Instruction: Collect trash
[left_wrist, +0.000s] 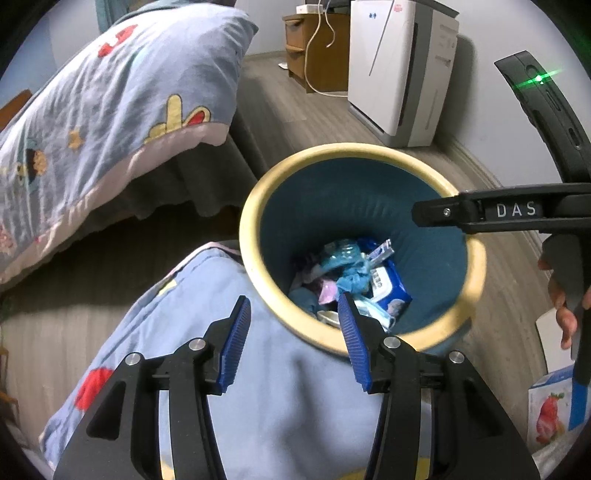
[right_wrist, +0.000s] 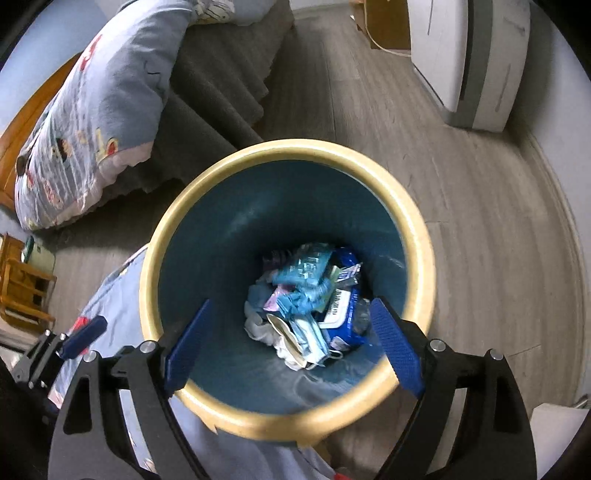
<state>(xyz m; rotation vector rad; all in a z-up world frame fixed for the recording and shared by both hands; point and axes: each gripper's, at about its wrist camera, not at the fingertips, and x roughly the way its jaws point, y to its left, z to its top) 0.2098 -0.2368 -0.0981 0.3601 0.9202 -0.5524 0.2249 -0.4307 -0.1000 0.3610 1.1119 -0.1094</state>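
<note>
Both grippers hang over the bin (right_wrist: 413, 258), which stands on the floor (right_wrist: 480, 184) beside a blue quilt (left_wrist: 288, 398). Left gripper (left_wrist: 293, 339) has its jaws partly apart and empty, above the bin's near rim; right gripper (right_wrist: 291, 347) has its jaws wide and empty. Trash (right_wrist: 314, 306) lies at the bin's bottom.

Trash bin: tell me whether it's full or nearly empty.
Nearly empty. The trash bin holds only a small heap of wrappers at its bottom, with the blue inner wall bare above them.

left wrist: beside bin (left_wrist: 364, 236), downward | right wrist: above it
</note>
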